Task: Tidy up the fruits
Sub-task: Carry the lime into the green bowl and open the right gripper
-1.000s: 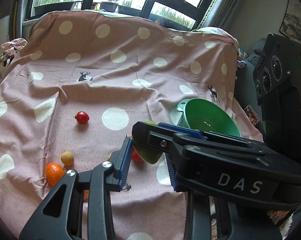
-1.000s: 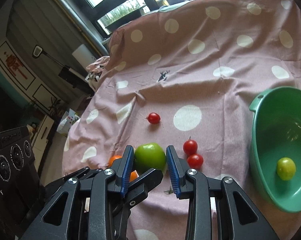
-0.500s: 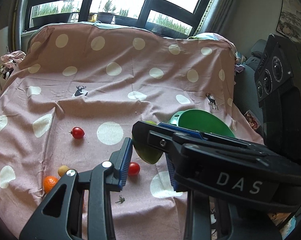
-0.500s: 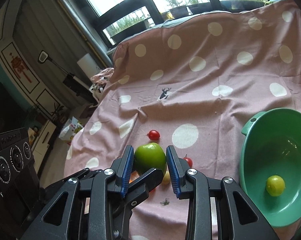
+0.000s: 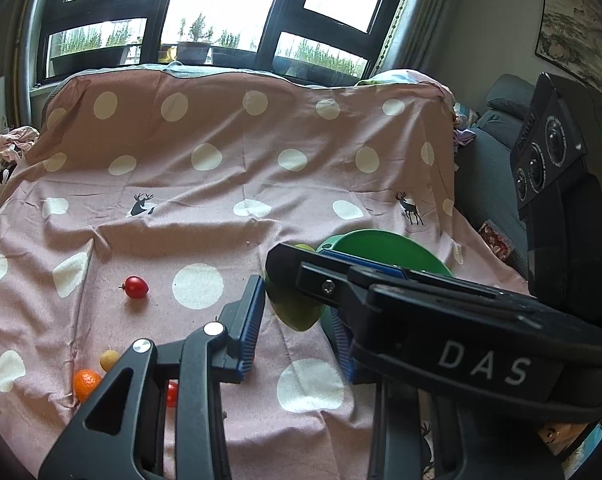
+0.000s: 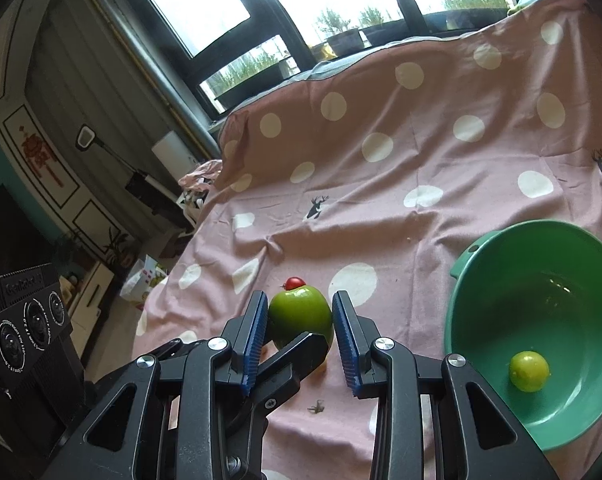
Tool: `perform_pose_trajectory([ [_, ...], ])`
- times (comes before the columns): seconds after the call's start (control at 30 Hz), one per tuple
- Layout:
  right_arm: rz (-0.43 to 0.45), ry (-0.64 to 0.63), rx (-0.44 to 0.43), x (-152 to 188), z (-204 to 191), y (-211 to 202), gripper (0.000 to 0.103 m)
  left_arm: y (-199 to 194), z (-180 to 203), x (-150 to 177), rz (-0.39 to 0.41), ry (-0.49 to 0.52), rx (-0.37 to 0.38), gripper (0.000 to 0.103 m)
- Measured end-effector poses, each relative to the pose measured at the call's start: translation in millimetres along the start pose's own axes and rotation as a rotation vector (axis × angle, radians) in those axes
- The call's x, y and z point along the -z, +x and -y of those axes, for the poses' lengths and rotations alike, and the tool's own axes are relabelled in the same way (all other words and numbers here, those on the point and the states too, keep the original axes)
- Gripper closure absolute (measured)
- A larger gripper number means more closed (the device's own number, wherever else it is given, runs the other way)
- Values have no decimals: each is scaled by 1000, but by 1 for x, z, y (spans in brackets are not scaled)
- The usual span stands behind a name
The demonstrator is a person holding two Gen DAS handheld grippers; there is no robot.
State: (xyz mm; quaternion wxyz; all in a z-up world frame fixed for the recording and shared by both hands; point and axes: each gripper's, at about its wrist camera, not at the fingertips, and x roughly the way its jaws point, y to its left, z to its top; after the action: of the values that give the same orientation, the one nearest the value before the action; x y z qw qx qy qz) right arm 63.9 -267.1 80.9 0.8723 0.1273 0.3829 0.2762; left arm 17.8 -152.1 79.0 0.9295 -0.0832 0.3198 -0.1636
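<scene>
My right gripper [image 6: 300, 322] is shut on a green apple [image 6: 299, 314] and holds it above the pink dotted cloth. The apple also shows in the left wrist view [image 5: 297, 312], under the right gripper's body. A green bowl [image 6: 481, 264] stands to the right, with a small yellow-green fruit [image 6: 528, 371] in it; the bowl's rim also shows in the left wrist view [image 5: 381, 240]. My left gripper [image 5: 297, 332] is open and empty, just below and behind the apple. A red tomato [image 5: 136, 287], a small yellow fruit [image 5: 109, 360], an orange [image 5: 86, 384] and another tomato [image 5: 172, 394] lie on the cloth at left.
The cloth [image 5: 221, 184] rises over a backrest under the window. A black device with dials [image 5: 549, 168] stands at the right in the left wrist view. A grey sofa [image 5: 493, 152] is beyond the cloth's right edge. A small stem [image 6: 317, 407] lies on the cloth.
Both grippers have risen from the cloth and the right one carries the apple. The loose fruits now lie lower and further away, and the bowl has dropped in view.
</scene>
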Motion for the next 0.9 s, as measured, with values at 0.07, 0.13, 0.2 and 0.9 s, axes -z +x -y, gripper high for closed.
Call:
perform_pose_trajectory([
  [0.07, 9, 6, 3, -1, 3, -3, 66, 1, 4, -1, 2, 8, 3, 72],
  [0.13, 18, 14, 5, -2, 7, -6, 66, 3, 8, -3, 0, 17, 6, 72],
  [0.2, 25, 25, 8, -2, 11, -8, 66, 6, 12, -3, -1, 22, 13, 72],
  [0.9, 109, 144, 79, -4, 60, -34, 66, 45, 56, -15, -30, 110, 94, 72],
])
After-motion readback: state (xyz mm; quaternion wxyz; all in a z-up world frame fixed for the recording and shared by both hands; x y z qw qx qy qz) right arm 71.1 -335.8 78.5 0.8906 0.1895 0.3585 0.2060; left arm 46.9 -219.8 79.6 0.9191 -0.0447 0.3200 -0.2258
